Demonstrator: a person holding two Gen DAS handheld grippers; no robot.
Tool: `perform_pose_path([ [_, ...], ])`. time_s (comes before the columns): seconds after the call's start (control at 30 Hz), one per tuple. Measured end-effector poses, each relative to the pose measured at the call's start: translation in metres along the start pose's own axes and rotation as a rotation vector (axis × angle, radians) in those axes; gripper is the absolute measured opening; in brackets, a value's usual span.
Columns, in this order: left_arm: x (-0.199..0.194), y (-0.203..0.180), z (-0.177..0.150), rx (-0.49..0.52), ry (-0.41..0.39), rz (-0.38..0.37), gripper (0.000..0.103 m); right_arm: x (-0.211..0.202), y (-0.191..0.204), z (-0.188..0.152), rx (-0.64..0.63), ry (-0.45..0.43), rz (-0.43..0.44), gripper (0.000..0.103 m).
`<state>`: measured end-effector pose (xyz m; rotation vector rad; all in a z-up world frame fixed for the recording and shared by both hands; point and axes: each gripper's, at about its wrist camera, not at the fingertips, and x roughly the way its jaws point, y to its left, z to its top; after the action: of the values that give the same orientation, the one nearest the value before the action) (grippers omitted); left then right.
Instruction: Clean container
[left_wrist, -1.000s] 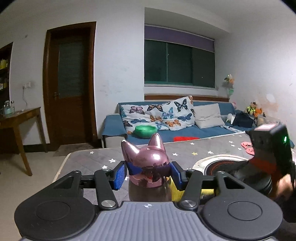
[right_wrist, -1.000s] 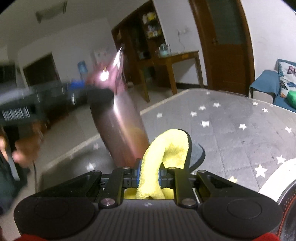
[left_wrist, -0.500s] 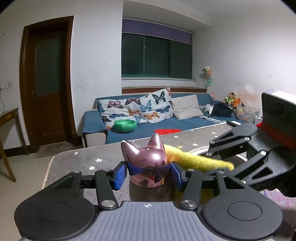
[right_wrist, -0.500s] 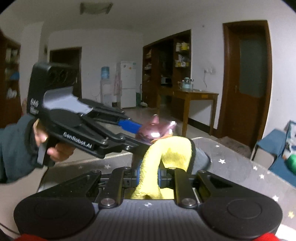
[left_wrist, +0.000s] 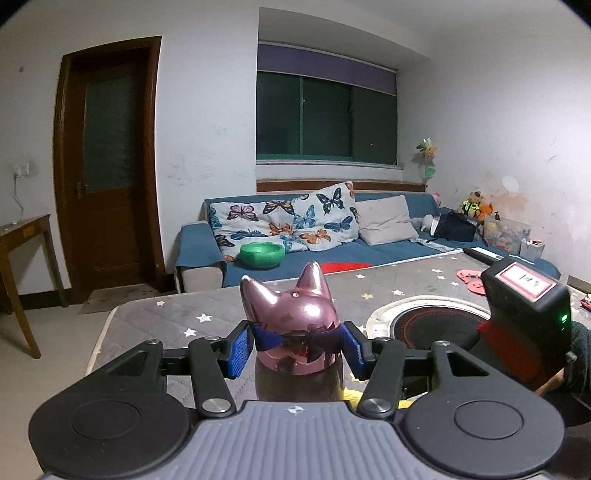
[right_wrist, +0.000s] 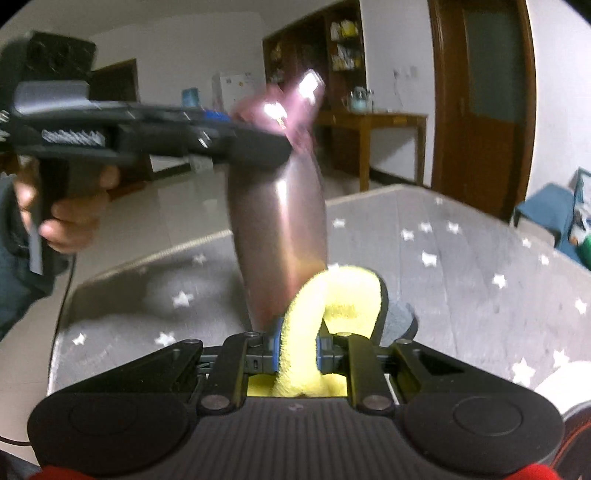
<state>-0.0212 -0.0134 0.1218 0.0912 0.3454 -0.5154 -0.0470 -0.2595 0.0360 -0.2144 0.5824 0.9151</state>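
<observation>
The container is a tall pink metallic bottle with a cat-ear lid. My left gripper is shut on the lid's neck and holds the bottle upright above the star-patterned table. It shows from the side in the right wrist view. My right gripper is shut on a folded yellow cloth, which presses against the bottle's lower body. In the left wrist view the right gripper's body is low at the right, and a bit of yellow cloth peeks beside the bottle.
The grey star-patterned table cover carries a round black induction plate at the right. A blue sofa with pillows and a green bowl stands behind. A wooden side table and a door are at the left.
My right gripper with the cloth has moved down from the lid level to the bottle's lower body. The left gripper still holds the bottle and has turned slightly.
</observation>
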Motion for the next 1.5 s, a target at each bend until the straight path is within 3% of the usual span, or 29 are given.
perform_pose_path([
  [0.13,-0.003,-0.006,0.0,-0.018,0.002,0.037,0.058,0.002,-0.003,-0.004,0.021,0.026,-0.006,0.015],
  [0.37,-0.008,-0.017,0.005,-0.037,-0.028,0.112,0.059,-0.013,-0.007,0.019,0.008,-0.058,-0.01,0.015],
  [0.53,-0.009,-0.011,0.011,-0.056,-0.029,0.095,0.059,-0.036,-0.003,0.039,-0.057,-0.153,-0.036,0.015],
  [0.67,-0.008,-0.007,0.015,-0.036,-0.016,0.077,0.055,-0.049,0.016,0.052,-0.184,-0.192,-0.05,0.015],
  [0.8,-0.009,-0.006,0.014,-0.022,-0.018,0.067,0.055,-0.055,0.038,0.05,-0.273,-0.191,-0.05,0.015],
  [0.97,-0.009,-0.006,0.013,-0.017,-0.018,0.07,0.055,-0.049,0.054,0.037,-0.294,-0.158,-0.025,0.015],
  [1.2,-0.01,-0.009,0.012,0.03,-0.014,0.065,0.056,-0.015,0.055,0.011,-0.254,-0.04,-0.016,0.014],
  [1.33,-0.009,-0.014,0.012,0.072,-0.007,0.061,0.056,-0.004,0.043,0.008,-0.216,0.005,-0.07,0.014],
  [1.5,-0.01,-0.016,0.011,0.104,-0.002,0.047,0.056,-0.018,0.03,0.025,-0.192,-0.064,-0.095,0.014],
])
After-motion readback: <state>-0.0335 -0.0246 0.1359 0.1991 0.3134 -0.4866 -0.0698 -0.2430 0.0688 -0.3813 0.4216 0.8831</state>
